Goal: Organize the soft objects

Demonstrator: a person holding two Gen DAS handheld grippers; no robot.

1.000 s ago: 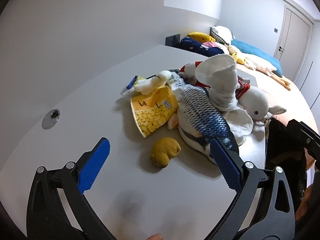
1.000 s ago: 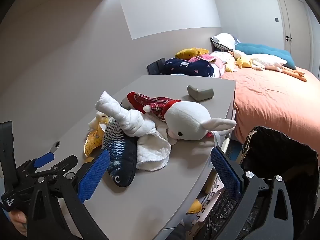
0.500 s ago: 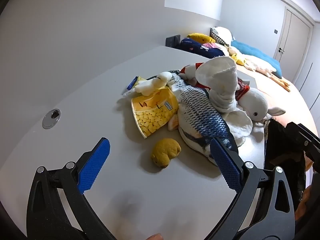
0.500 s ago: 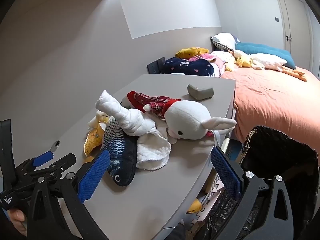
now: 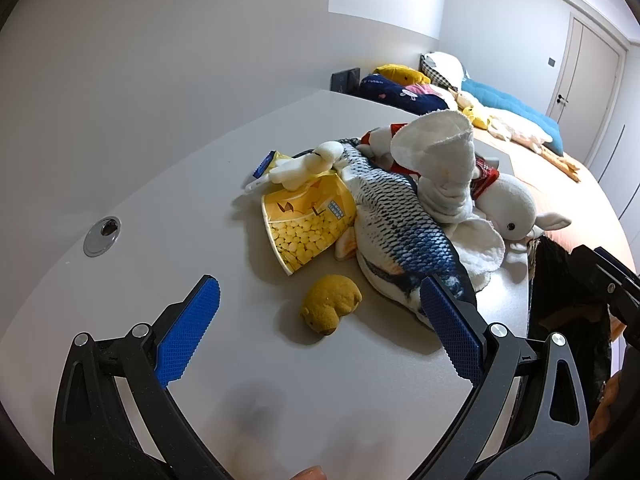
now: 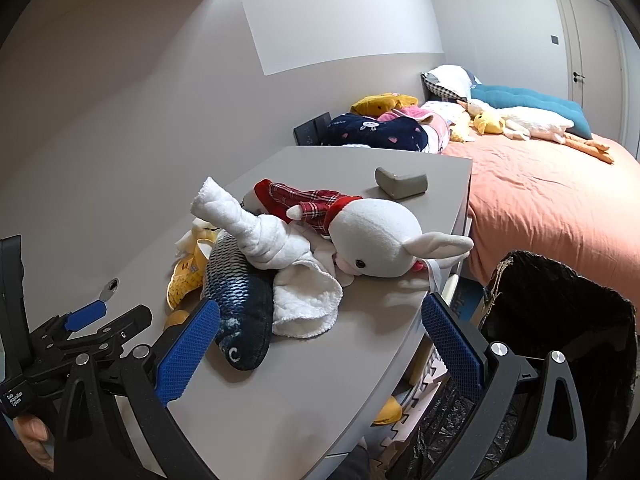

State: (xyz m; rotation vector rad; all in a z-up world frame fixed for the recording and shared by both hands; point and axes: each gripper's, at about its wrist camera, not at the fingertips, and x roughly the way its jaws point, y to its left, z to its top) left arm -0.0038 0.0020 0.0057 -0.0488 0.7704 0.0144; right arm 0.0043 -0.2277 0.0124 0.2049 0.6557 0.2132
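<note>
A pile of soft toys lies on the grey table point(image 5: 160, 208). A blue-scaled plush fish point(image 5: 394, 224) point(image 6: 236, 292) carries a rolled white towel point(image 5: 444, 168) point(image 6: 256, 232). Beside them lies a white plush rabbit point(image 5: 508, 208) point(image 6: 380, 236) in a red plaid coat. A small white plush point(image 5: 304, 164) rests on a yellow corn cup point(image 5: 308, 228), and a small tan plush point(image 5: 330, 304) sits alone nearer me. My left gripper point(image 5: 320, 332) hovers open just short of the tan plush. My right gripper point(image 6: 316, 344) is open above the table's edge, near the fish's head.
A black-lined bin point(image 6: 560, 312) stands off the table's right edge. A grey block point(image 6: 400, 182) lies at the far end of the table, and a cable grommet point(image 5: 102, 236) at the left. Beyond is a bed point(image 6: 560, 200) with pillows and more plush toys.
Both grippers have drifted only slightly; the pile sits a touch lower in the left wrist view. Nothing was grasped or released.
</note>
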